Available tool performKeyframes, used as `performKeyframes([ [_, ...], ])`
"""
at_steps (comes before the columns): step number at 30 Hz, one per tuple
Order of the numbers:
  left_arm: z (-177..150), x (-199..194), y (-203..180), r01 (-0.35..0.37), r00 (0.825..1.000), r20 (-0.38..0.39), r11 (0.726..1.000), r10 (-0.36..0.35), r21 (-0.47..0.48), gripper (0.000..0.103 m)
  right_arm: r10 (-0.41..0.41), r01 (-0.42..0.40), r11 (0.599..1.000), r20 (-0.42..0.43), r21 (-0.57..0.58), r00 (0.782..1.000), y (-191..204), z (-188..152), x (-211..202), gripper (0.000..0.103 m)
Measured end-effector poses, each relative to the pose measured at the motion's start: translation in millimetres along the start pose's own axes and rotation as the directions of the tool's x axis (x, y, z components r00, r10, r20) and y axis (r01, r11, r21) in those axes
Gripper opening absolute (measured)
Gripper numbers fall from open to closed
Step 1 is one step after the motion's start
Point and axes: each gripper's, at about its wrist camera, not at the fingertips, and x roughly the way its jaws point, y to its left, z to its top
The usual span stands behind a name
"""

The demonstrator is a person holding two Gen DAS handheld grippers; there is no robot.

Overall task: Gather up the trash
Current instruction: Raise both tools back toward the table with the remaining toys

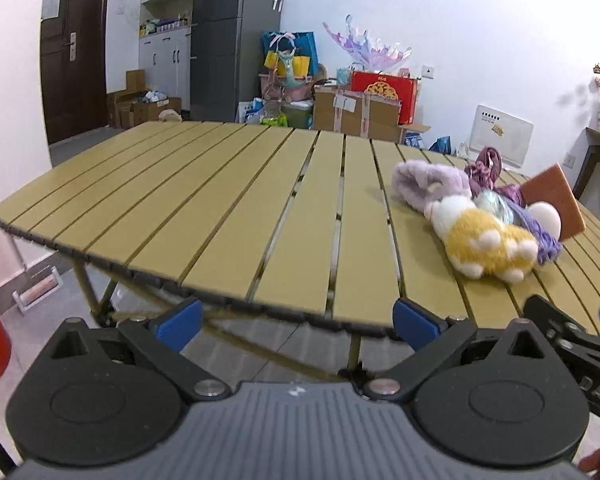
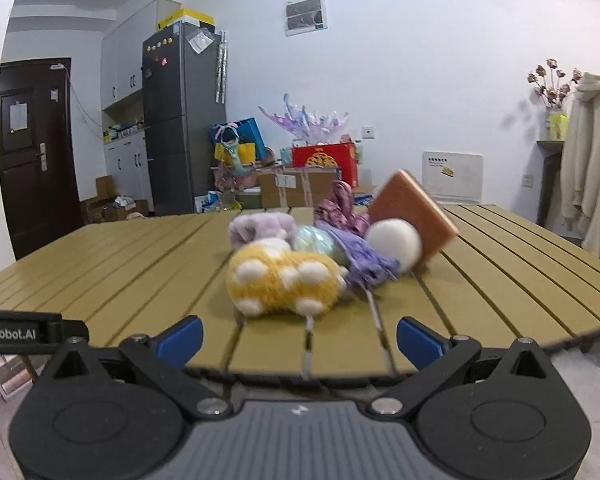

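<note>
Left gripper (image 1: 298, 320) spread wide, nothing between blue-tipped fingers (image 1: 179, 323), poised level just off near edge of tabletop (image 1: 220, 216). Right gripper (image 2: 300, 338) likewise wide apart and empty, level at same near edge, close beside the left.

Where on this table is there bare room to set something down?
The slatted table is bare from its left edge across to the pile. It is crowded on the right: yellow plush, purple plush, white ball and brown board cluster together.
</note>
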Motion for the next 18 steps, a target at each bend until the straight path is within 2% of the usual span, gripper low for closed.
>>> performKeyframes([
  [3, 10, 14, 4, 0.025, 1.0, -0.007, 1.0, -0.025, -0.011, 0.103, 0.005, -0.005, 1.0, 0.001, 0.01, 1.0, 5, 8, 26, 0.103],
  [10, 25, 42, 13, 0.006, 1.0, -0.02, 1.0, -0.006, -0.004, 0.103, 0.037, -0.036, 0.997, -0.018, 0.067, 0.999, 8, 19, 81, 0.103],
  [18, 30, 54, 24, 0.002, 0.999, -0.04, 1.0, -0.002, -0.015, 0.103, -0.013, 0.019, 0.995, -0.061, 0.098, 0.998, 15, 23, 134, 0.103],
])
